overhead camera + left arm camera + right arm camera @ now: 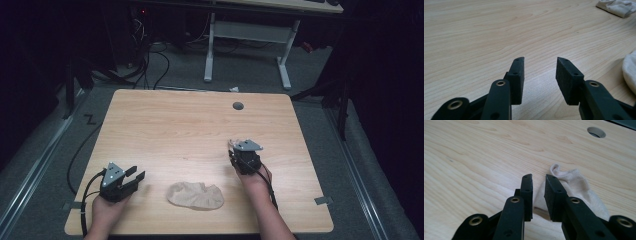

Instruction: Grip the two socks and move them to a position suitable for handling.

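Note:
Two cream socks lie on the wooden table (190, 130). One sock (196, 196) lies flat near the front edge, between the two hands; its edge (630, 72) shows at the right of the left gripper view. The other sock (576, 185) lies crumpled just beyond and under the tips of my right gripper (539, 176), whose jaws stand a narrow gap apart with nothing pinched. From above that sock (236, 143) peeks out ahead of the right gripper (233, 152). My left gripper (136, 173) (540, 60) rests at the front left, jaws wide and empty.
A round cable hole (238, 105) (596, 132) sits near the table's far edge. Behind the table stand a white desk frame (247, 45) and loose cables on the floor. Bare wood spreads across the table's middle and back.

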A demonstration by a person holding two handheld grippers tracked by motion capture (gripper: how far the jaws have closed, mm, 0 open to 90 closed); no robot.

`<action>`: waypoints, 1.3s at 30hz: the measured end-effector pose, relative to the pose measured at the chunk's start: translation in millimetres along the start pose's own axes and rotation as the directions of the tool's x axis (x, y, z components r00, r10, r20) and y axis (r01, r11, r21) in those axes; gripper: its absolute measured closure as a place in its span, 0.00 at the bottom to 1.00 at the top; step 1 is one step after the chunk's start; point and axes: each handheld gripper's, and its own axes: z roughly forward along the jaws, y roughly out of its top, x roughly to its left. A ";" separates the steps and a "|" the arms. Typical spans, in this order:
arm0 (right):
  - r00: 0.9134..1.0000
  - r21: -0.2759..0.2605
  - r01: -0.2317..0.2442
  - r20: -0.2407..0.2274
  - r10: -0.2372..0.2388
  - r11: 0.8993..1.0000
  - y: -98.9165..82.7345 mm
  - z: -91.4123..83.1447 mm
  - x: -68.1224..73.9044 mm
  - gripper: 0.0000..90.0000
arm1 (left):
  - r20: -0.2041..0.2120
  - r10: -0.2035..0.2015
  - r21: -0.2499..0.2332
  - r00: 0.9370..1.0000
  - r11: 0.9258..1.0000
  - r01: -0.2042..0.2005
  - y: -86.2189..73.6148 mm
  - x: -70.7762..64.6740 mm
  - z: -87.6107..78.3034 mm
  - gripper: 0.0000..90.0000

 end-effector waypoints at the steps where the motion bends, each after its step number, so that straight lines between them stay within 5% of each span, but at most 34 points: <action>1: 1.000 0.008 -0.006 0.003 0.006 1.000 -0.5 3.4 -2.5 0.86 | 0.001 0.000 0.001 1.000 1.000 0.000 0.0 -0.3 0.1 0.66; 15: 0.996 0.094 -0.082 0.032 0.079 0.992 -9.7 34.6 -20.1 0.58 | 0.006 0.013 0.011 1.000 1.000 -0.013 -0.7 -3.5 2.6 0.65; 18: 0.996 0.105 -0.082 0.036 0.078 0.991 -10.5 36.7 -20.8 0.62 | 0.006 0.016 0.010 1.000 1.000 -0.016 -0.7 -3.9 2.3 0.65; 21: 0.997 0.126 -0.073 0.022 0.070 0.989 -13.3 38.5 -20.2 0.85 | 0.008 0.019 0.013 1.000 1.000 -0.020 -0.3 -3.4 1.5 0.65; 24: 0.999 0.124 -0.041 0.014 0.039 0.992 -13.1 33.3 -15.1 0.95 | 0.009 0.019 0.014 1.000 1.000 -0.019 -0.4 -3.4 1.4 0.65; 33: 0.999 0.052 -0.003 -0.049 0.006 0.999 -18.5 2.2 6.3 0.95 | 0.011 0.028 0.015 1.000 0.999 -0.028 -0.6 -6.6 2.8 0.65; 39: 0.999 0.016 -0.015 -0.029 0.015 1.000 -23.2 -11.2 7.8 0.77 | 0.013 0.027 0.015 1.000 1.000 -0.027 -0.5 -8.6 3.1 0.65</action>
